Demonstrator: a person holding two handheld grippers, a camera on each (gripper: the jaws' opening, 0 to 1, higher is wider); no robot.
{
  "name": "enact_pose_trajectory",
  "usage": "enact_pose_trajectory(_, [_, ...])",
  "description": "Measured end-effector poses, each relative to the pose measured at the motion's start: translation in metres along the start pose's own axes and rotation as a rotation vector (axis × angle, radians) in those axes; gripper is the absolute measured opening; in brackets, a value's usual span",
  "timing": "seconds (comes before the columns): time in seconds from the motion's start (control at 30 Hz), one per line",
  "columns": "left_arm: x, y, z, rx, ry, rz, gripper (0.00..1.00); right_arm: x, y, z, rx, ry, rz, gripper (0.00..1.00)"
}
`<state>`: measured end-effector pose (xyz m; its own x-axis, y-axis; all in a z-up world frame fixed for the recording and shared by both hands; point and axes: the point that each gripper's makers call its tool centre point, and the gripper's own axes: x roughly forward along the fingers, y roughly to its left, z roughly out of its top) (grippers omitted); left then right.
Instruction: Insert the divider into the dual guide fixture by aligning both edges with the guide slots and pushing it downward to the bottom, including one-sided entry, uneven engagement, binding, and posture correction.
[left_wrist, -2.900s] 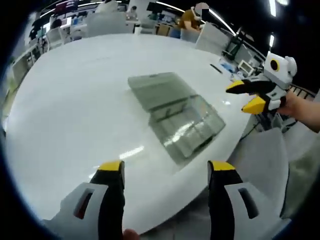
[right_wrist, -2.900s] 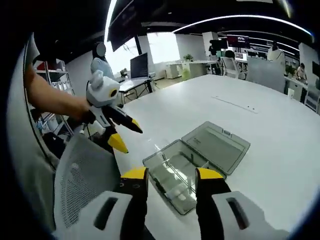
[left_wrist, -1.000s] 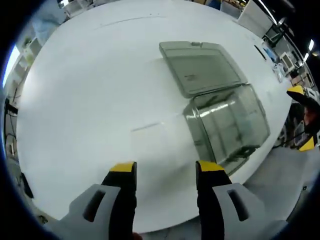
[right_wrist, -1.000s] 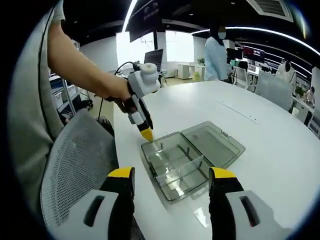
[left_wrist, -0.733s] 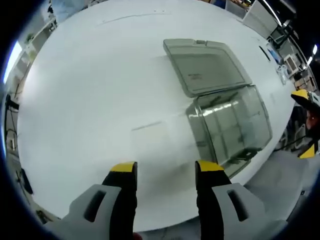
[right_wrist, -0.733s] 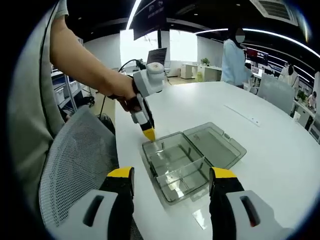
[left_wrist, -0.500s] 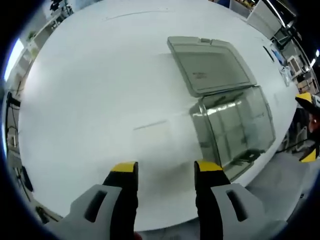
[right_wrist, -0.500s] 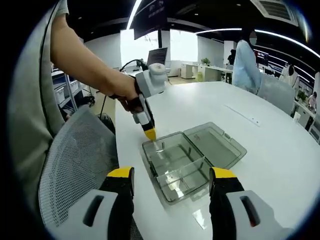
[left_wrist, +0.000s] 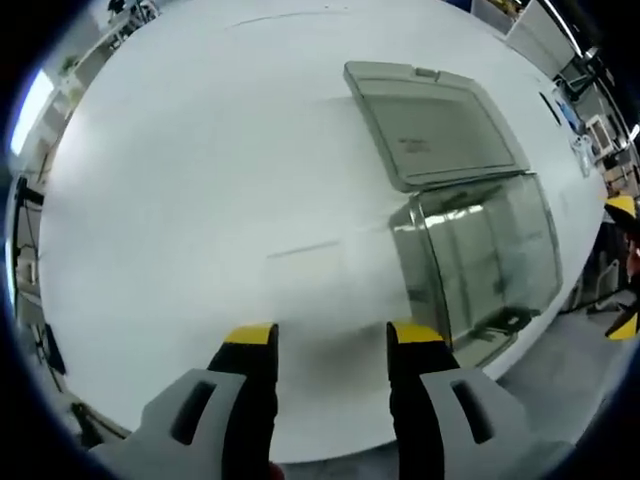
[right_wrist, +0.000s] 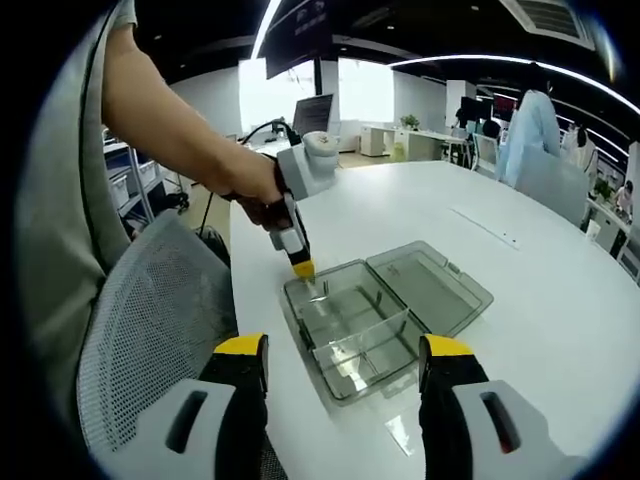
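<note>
A clear grey box (right_wrist: 352, 335) stands near the white table's edge, its lid (right_wrist: 432, 285) folded open flat beside it. In the left gripper view the box (left_wrist: 490, 250) and lid (left_wrist: 435, 125) lie to the right. My left gripper (left_wrist: 332, 338) is shut on a thin, nearly invisible clear divider (left_wrist: 325, 285), whose faint top edge shows above the yellow tips. Seen from the right gripper view, the left gripper (right_wrist: 302, 266) points down at the box's near left corner, the divider's glint (right_wrist: 320, 290) just below it. My right gripper (right_wrist: 343, 350) hangs open, short of the box.
A grey mesh chair (right_wrist: 150, 320) stands against the table's edge beside the box. The person's forearm (right_wrist: 170, 130) reaches in from the left. The white table (left_wrist: 200, 160) spreads wide beyond the box. Desks and people are far behind.
Since 2.9 s ago the left gripper came from off the table to the box's corner, its jaws now narrower on the divider. Over the last second it crept slightly; the right gripper held still.
</note>
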<state>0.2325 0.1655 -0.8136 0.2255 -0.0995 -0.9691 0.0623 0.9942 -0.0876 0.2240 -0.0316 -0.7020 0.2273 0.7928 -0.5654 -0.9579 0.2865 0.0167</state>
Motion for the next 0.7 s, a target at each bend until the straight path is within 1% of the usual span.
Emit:
enact_pose_trajectory(0.23, [0.0007, 0.0014, 0.001, 0.002, 0.0, 0.016, 0.4, -0.0007, -0.0002, -0.0019, -0.001, 0.003, -0.001, 0.58])
enact_pose_trajectory(0.5, [0.0008, 0.0057, 0.0012, 0.008, -0.002, 0.035, 0.35, -0.0009, -0.0006, -0.0013, -0.003, 0.001, -0.002, 0.58])
enact_pose_trajectory(0.7, [0.0017, 0.0065, 0.0017, 0.01, -0.005, 0.055, 0.34, -0.0015, -0.0004, -0.002, -0.001, 0.001, -0.001, 0.58])
